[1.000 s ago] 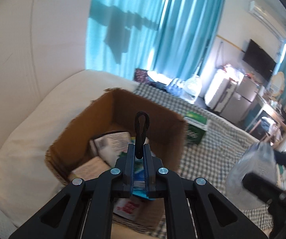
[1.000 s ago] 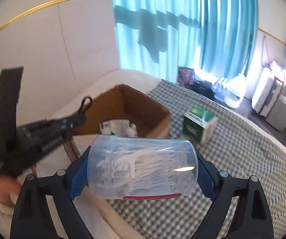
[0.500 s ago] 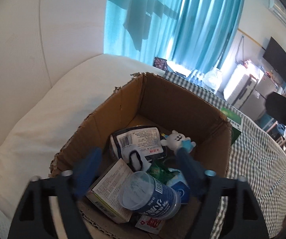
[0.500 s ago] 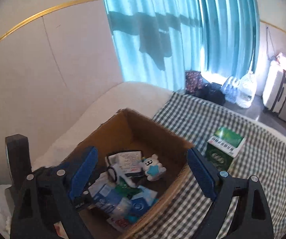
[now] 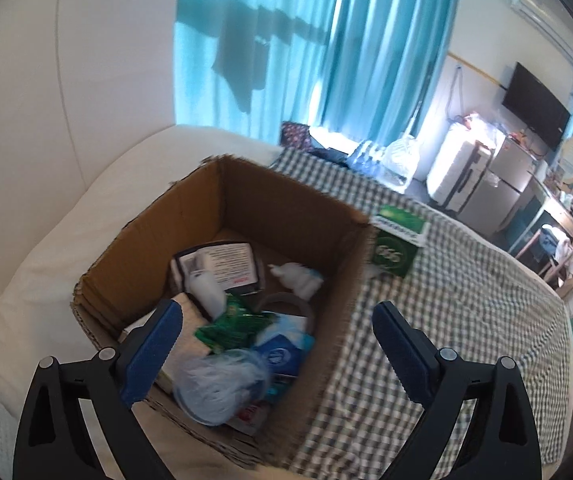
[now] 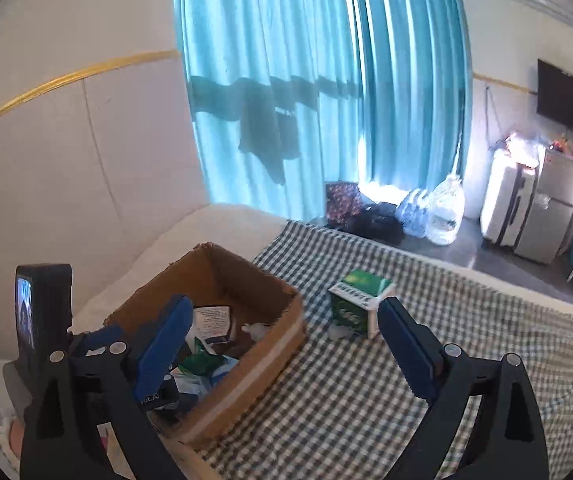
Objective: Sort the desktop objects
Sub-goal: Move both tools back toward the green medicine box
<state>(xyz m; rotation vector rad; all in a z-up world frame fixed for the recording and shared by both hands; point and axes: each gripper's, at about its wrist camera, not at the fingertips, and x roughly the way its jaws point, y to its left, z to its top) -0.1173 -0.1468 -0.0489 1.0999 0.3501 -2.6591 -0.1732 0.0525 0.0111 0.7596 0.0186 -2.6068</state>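
Cardboard box (image 5: 286, 216), corrugated rim, crammed with packets; checked cloth (image 6: 366, 380) under it. My left gripper (image 5: 274, 344) just opened wide, empty; right gripper (image 6: 286, 344) wide, empty.

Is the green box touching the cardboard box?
Apart. The right wrist view shows checked cloth between the green box and the cardboard box.

An open brown cardboard box (image 5: 286, 216) sits where the white bedding meets the green checked cloth, its flaps ragged. Inside lie a clear round tub of white floss picks (image 5: 220, 390) on its side at the near wall, a blue and white packet (image 5: 280, 354), a crumpled green packet (image 5: 238, 326), a dark pouch with a white printed label (image 5: 222, 264) and what may be a small white plush toy (image 5: 300, 276), blurred. A green carton (image 6: 360, 300) stands upright on the cloth just beside the box.
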